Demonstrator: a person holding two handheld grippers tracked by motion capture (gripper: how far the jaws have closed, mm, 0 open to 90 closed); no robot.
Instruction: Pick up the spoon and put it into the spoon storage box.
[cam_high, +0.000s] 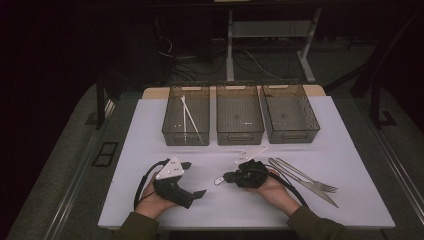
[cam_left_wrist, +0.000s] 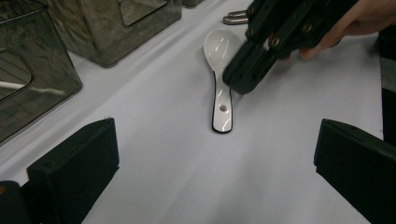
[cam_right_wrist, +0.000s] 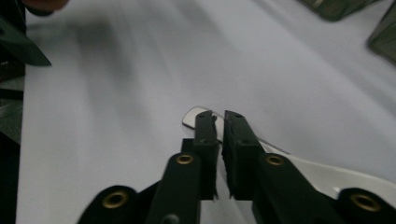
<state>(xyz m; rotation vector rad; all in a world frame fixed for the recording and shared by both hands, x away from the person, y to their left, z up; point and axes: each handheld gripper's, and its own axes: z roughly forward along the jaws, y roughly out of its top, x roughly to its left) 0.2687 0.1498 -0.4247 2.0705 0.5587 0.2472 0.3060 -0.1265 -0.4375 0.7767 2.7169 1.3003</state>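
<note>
A white ceramic spoon (cam_left_wrist: 222, 109) lies flat on the white table mat, its handle end toward my left gripper. My right gripper (cam_high: 227, 176) lies along the spoon's handle (cam_right_wrist: 191, 117). Its jaws are closed to a narrow slit on it (cam_right_wrist: 219, 126), as the left gripper view shows from the front (cam_left_wrist: 238, 80). The handle tip (cam_high: 218, 180) pokes out beyond the jaws. My left gripper (cam_high: 195, 178) rests a short way to the left and points at the spoon. Its jaws stand wide apart with nothing between them (cam_left_wrist: 212, 163).
Three dark see-through bins stand in a row at the back: left (cam_high: 182, 137), middle (cam_high: 240, 136), right (cam_high: 292, 135). White chopsticks (cam_high: 189, 117) lie in the left bin. A fork (cam_high: 305, 175) and a knife (cam_high: 310, 189) lie right of my right hand.
</note>
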